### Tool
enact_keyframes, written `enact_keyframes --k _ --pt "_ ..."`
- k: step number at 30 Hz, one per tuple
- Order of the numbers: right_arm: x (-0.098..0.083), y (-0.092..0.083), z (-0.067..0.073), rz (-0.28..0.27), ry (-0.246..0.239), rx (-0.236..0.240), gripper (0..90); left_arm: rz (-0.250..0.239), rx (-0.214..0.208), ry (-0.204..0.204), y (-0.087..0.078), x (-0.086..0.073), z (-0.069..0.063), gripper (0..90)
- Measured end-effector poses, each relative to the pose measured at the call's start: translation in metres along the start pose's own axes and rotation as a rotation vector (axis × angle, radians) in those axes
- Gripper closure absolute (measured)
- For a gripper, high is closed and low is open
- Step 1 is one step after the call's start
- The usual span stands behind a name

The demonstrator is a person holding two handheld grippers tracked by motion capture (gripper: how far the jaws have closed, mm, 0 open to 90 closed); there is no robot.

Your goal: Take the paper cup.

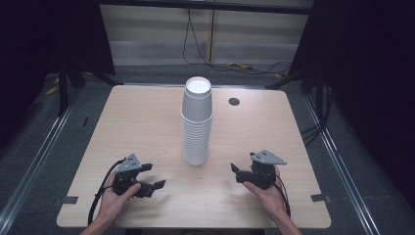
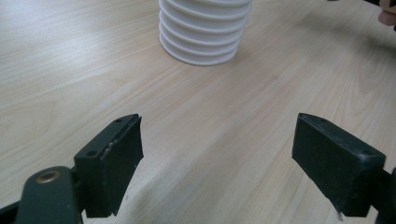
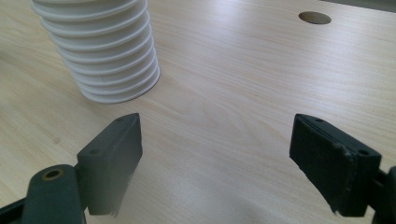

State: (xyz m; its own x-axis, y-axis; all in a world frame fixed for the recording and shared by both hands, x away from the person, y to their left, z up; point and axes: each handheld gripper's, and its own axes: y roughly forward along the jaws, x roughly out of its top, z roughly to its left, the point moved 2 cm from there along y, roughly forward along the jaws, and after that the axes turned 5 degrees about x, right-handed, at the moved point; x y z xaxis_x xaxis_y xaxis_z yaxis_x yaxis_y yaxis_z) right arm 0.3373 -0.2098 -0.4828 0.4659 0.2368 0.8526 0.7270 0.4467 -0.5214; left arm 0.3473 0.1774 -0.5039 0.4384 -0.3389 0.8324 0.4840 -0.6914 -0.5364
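Observation:
A tall stack of white paper cups (image 1: 197, 122) stands upside down in the middle of the wooden table (image 1: 137, 122). My left gripper (image 1: 154, 175) rests near the front left, held by a hand, pointing right toward the stack. Its jaws stand wide apart over bare wood in the left gripper view (image 2: 217, 154), with the stack's base (image 2: 203, 32) ahead. At the front right, my right gripper (image 1: 236, 174) points left at the stack. Its jaws are also open and hold nothing (image 3: 217, 154), and the stack (image 3: 100, 51) rises ahead on the left.
A round cable hole (image 1: 234, 102) lies in the table behind the stack, to the right. Small tape strips (image 1: 68, 199) mark the front corners. Black curtains flank the table, and cables (image 1: 195, 44) trail on the floor behind it.

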Motion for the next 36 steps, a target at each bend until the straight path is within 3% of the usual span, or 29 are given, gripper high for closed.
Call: enact_keyframes --k 13,18,24,34,36 --pt "0.012 -0.007 0.005 -0.028 0.008 0.062 18.8 -0.011 0.01 -0.014 -0.003 0.0 0.002 16.0" --pt "0.026 -0.015 0.013 -0.065 0.0 0.11 18.6 -0.009 0.012 -0.012 -0.003 0.0 0.001 16.0" --pt "0.044 -0.019 0.013 -0.074 -0.022 0.149 19.0 -0.009 0.019 -0.015 -0.002 0.0 0.001 16.0" --pt "0.07 -0.023 0.017 -0.121 0.006 0.2 21.9 0.001 0.011 -0.009 0.001 0.001 0.001 16.1" --pt "0.075 -0.024 0.017 -0.119 -0.008 0.198 21.9 -0.002 0.011 -0.01 0.001 0.001 0.001 16.1"
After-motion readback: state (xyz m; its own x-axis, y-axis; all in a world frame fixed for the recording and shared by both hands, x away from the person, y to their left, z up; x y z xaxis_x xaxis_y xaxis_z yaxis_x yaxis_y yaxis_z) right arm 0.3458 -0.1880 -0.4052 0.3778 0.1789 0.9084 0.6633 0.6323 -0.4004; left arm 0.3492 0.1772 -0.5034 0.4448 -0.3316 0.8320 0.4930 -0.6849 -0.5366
